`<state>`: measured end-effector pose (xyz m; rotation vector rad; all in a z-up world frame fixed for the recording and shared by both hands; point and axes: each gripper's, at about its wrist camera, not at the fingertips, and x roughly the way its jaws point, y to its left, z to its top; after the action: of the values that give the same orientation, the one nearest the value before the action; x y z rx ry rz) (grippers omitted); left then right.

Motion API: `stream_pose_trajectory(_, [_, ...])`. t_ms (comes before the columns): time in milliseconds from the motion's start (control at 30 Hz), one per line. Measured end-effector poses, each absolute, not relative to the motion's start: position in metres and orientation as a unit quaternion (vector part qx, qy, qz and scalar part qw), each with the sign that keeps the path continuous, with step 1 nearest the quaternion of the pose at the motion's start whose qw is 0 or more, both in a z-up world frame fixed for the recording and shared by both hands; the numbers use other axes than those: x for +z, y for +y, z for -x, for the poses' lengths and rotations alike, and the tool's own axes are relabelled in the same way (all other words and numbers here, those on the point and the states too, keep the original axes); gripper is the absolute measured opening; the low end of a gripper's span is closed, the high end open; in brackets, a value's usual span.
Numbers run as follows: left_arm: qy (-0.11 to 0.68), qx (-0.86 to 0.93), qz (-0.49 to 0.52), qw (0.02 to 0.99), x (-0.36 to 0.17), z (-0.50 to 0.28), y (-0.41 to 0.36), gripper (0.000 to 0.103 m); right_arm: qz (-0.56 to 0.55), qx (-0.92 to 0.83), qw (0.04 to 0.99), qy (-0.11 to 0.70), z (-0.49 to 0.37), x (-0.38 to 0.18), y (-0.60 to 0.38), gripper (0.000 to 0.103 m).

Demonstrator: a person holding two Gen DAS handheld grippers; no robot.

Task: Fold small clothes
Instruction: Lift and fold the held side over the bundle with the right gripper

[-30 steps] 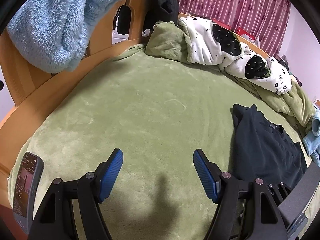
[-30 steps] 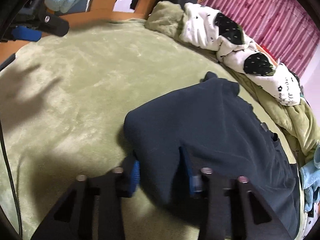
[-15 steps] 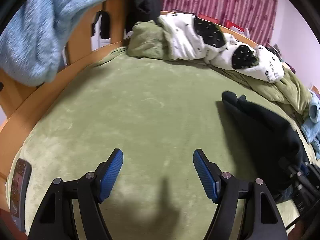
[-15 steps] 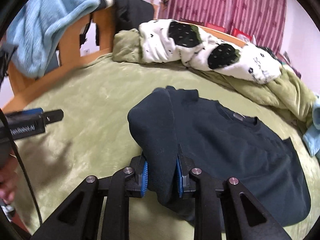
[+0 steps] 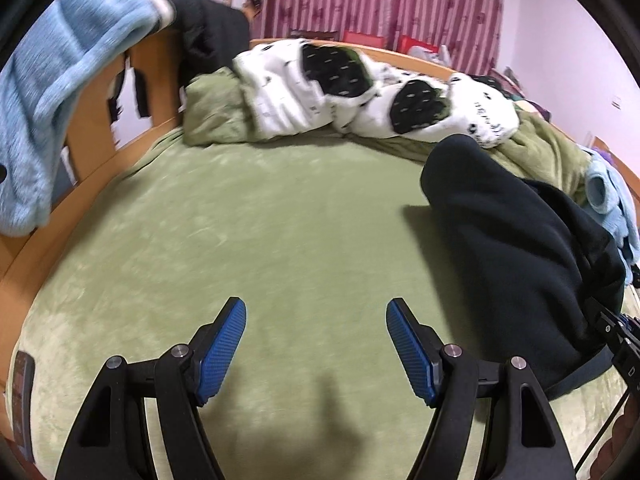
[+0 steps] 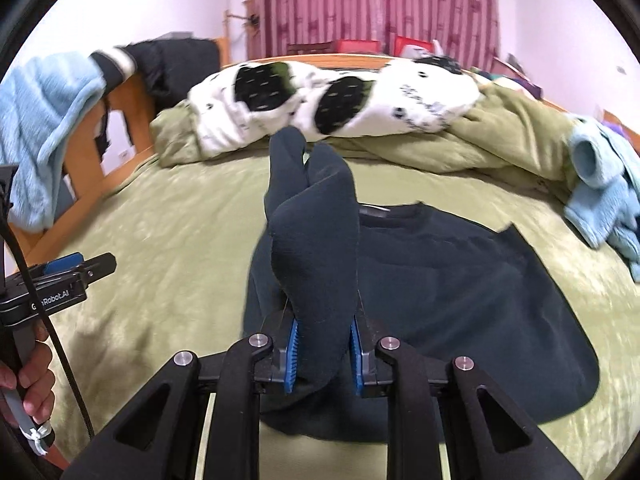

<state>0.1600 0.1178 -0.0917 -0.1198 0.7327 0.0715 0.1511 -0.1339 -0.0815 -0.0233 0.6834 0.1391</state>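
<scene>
A dark navy sweater (image 6: 460,292) lies spread on the green bed cover (image 6: 168,232). My right gripper (image 6: 323,350) is shut on a bunched fold of the sweater's left side and holds it lifted above the rest of the garment. The lifted fold stands up in front of the camera. In the left wrist view the sweater (image 5: 520,248) hangs at the right. My left gripper (image 5: 316,344) is open and empty over bare bed cover, left of the sweater; it also shows at the left edge of the right wrist view (image 6: 68,272).
A white and black patterned blanket (image 6: 332,100) and a rumpled green quilt (image 6: 504,140) lie along the far side. Light blue fleece hangs on the wooden bed frame (image 5: 56,80) at left; another blue garment (image 6: 600,200) lies at right. A phone (image 5: 22,396) rests at the bed's near-left edge.
My right gripper closed on the sweater's edge and lifted it up and toward the garment's middle. The left gripper stayed open and tilted up slightly.
</scene>
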Motion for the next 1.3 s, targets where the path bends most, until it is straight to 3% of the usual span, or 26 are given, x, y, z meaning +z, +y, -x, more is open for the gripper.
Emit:
stream_pose_trajectory(300, [0.353,0.001,0.038,0.935,-0.085,-0.169,0.063,0.071,-0.067,0.007,0.935,0.348,-0.143,-0.088,-0.252,0.018])
stream_pose_trajectory(533, [0.361,-0.02,0.023,0.932,-0.087,-0.177,0.029,0.071,-0.077,-0.003,0.919,0.387,-0.137,-0.126,-0.308,0.02])
stream_pose_trajectory(1000, [0.374,-0.054,0.008,0.926,-0.091,-0.19,-0.025,0.071,-0.012,-0.028,0.93,0.367,-0.109,-0.11,-0.346,0.041])
stream_pose_trajectory(1300, [0.384,-0.071,0.005,0.921,-0.098,-0.189,-0.046,0.074,-0.051,-0.003,0.932,0.36,-0.119,-0.099,-0.374,0.065])
